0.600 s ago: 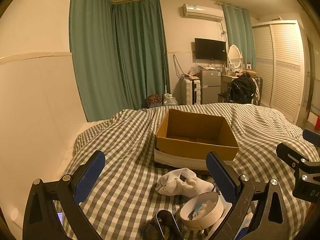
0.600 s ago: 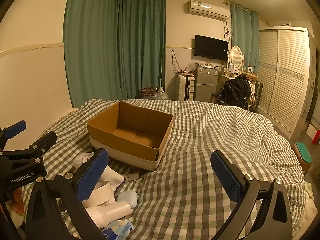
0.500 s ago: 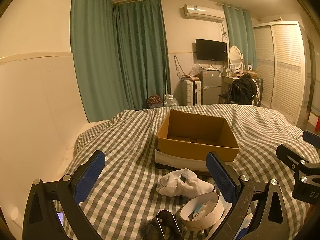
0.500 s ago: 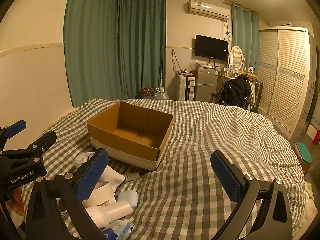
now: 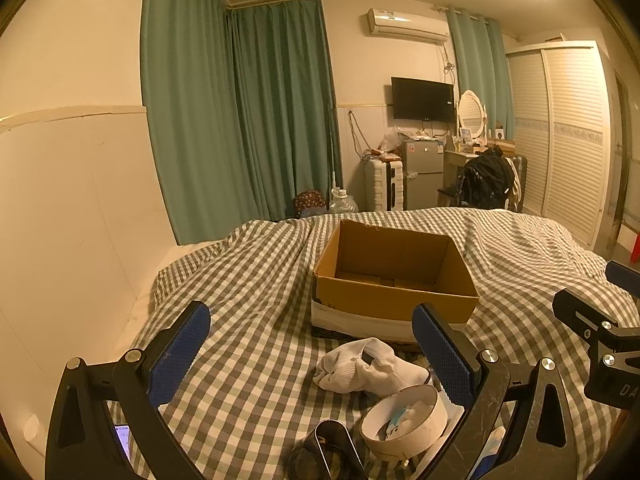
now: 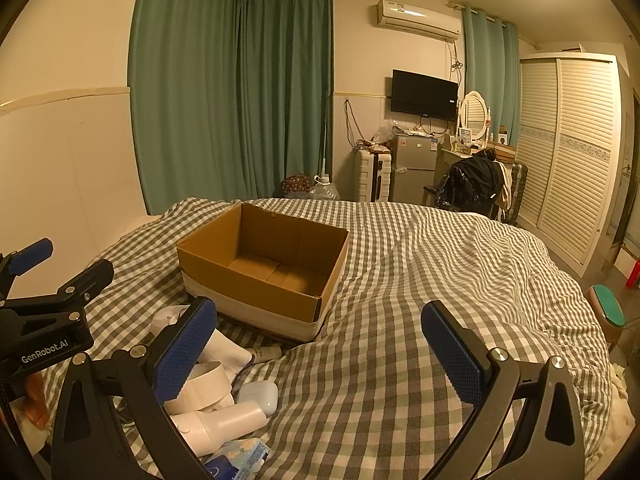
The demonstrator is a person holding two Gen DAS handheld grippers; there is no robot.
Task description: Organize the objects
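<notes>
An open, empty cardboard box point(image 5: 394, 276) point(image 6: 264, 268) sits on a checked bedspread point(image 5: 256, 320) point(image 6: 420, 300). In front of it lies a heap of loose items: a white sock point(image 5: 366, 366), a tape roll point(image 5: 404, 420) point(image 6: 204, 386), a black clip point(image 5: 328, 452), a white earbud case point(image 6: 259, 396), a white bottle point(image 6: 224, 426) and a blue tissue pack point(image 6: 236, 458). My left gripper point(image 5: 310, 352) hovers open above the heap, holding nothing. My right gripper point(image 6: 320, 344) hangs open over bare bedspread to the right of the heap, also holding nothing.
A phone screen point(image 5: 122, 440) glows at the bed's near left. A white wall panel point(image 5: 60, 220) borders the bed on the left. Beyond the bed stand green curtains point(image 5: 240, 120), a suitcase point(image 5: 382, 184), a small fridge point(image 5: 422, 172) and a louvred wardrobe point(image 5: 560, 140).
</notes>
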